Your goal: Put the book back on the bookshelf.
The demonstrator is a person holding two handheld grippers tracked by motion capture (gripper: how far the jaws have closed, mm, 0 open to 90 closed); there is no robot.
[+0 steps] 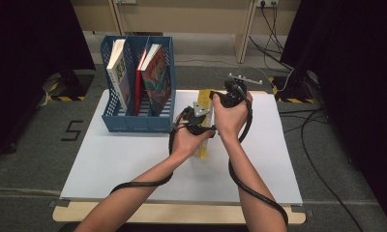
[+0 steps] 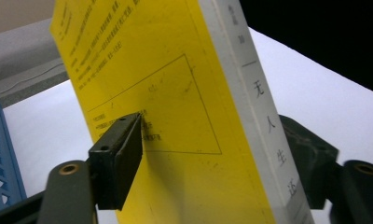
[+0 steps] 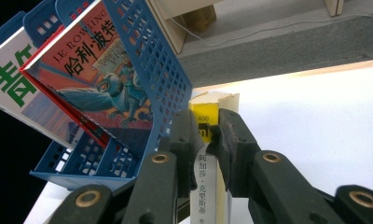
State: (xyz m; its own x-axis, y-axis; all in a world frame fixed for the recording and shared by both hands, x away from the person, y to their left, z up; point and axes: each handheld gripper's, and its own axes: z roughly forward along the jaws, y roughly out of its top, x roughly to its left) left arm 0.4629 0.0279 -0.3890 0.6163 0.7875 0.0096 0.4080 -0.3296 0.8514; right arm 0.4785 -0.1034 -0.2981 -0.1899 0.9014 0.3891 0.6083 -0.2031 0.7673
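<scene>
A yellow book [image 1: 201, 150] with a white spine stands on edge near the middle of the white table [image 1: 133, 164]. My left gripper [image 1: 201, 126] holds its near part. In the left gripper view the yellow book [image 2: 175, 93] rises between the jaws of the left gripper [image 2: 210, 123], one pad on the yellow cover, the other jaw behind the spine side. My right gripper [image 1: 219, 99] grips the far part from above. In the right gripper view the jaws of the right gripper [image 3: 207, 121] pinch the book's [image 3: 212, 100] spine edge.
A blue file holder [image 1: 138, 121] stands at the table's back left, just left of the grippers, with several upright books in its slots; its mesh wall [image 3: 161, 60] is close beside the held book. Cables trail from both grippers across the front of the table.
</scene>
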